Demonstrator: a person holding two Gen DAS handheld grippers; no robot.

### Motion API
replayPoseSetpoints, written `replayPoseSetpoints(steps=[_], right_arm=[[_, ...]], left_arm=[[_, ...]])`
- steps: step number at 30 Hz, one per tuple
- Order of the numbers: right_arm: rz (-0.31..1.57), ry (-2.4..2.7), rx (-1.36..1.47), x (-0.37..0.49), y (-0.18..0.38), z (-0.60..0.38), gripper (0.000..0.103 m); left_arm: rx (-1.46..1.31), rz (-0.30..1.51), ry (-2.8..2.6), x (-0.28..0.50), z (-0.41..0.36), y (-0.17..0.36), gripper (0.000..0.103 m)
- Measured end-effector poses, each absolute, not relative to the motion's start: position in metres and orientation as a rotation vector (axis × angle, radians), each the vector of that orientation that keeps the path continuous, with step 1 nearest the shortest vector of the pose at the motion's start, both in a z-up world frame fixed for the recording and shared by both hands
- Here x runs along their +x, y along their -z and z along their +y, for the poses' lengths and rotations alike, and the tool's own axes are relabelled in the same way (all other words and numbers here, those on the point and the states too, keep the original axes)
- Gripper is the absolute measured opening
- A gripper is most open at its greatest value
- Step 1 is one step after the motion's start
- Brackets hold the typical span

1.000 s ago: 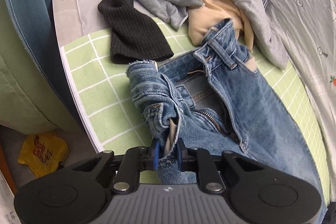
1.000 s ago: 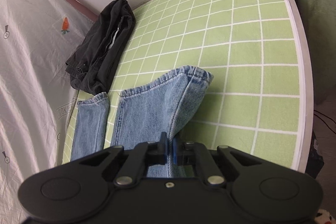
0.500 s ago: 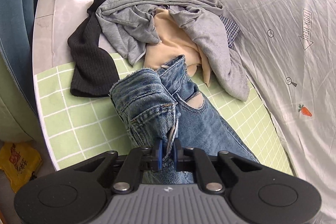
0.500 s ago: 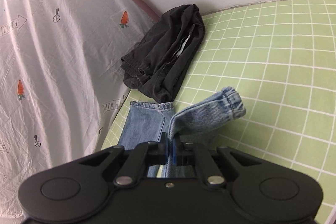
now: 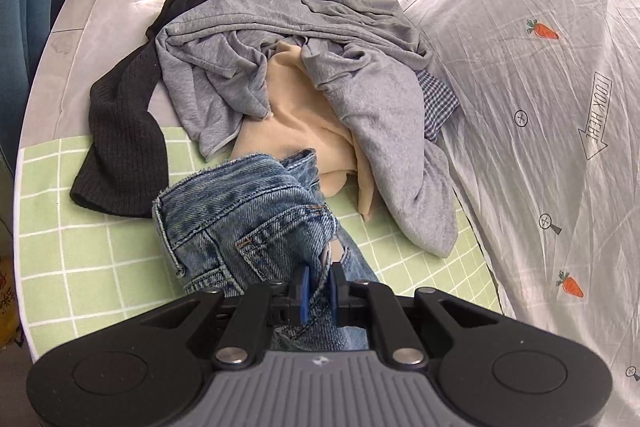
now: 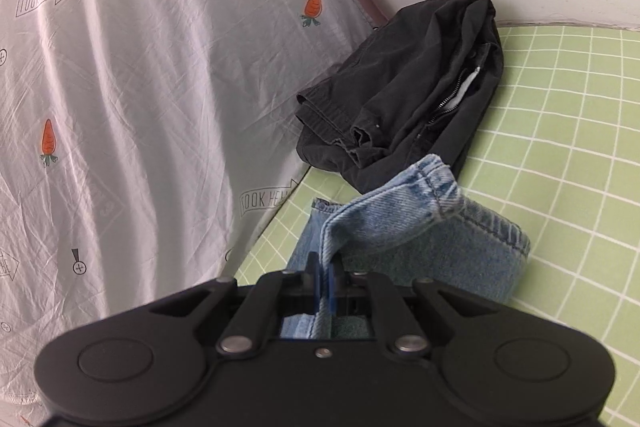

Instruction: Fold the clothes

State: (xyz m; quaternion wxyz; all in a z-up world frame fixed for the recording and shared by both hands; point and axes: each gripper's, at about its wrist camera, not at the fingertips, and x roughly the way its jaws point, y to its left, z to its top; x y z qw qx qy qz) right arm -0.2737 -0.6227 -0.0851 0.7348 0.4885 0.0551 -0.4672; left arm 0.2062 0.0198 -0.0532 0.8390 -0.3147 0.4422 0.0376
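Observation:
A pair of blue jeans (image 5: 248,223) lies on a green checked mat (image 5: 80,247). My left gripper (image 5: 318,287) is shut on the waist end of the jeans, which bunches up in front of it. My right gripper (image 6: 324,279) is shut on a hem of one leg of the jeans (image 6: 420,227), lifted and folded over the other leg. The middle of the jeans is hidden under both grippers.
A pile of unfolded clothes lies beyond the waist: a grey sweatshirt (image 5: 360,95), a beige garment (image 5: 296,115), a black knit (image 5: 120,147). A folded black garment (image 6: 408,107) lies past the leg hems. A white carrot-print sheet (image 6: 140,87) borders the mat.
Both grippers have lifted their ends of the jeans and carried them toward the white sheet. The waist has rolled over and the held leg now lies over the other leg.

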Motion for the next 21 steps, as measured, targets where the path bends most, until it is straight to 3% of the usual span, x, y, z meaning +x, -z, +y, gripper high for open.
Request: replayPoseSetpoints(steps=[7,13,19,21], right_arm=[[0.263,1.06,1.078,-0.204,0.117,-0.664,0.004],[0.245,1.025,0.995,-0.166,0.104,-0.686,0.004],[0.358,1.018,0.924,-0.137,0.115,-0.685,0.004],[0.398,1.011,0.89,-0.129,0.118,-0.68,0.01]], left_arm=[[-0.583,0.976,-0.134,0.253,-0.022,0.073,0.012],[-0.482,0.913,-0.109,0.277,-0.043,0.061,0.012],[-0.469,0.967,-0.145,0.304,-0.052,0.091,0.012],[-0.41,0.952,-0.151,0.306,-0.059,0.094,0.016]])
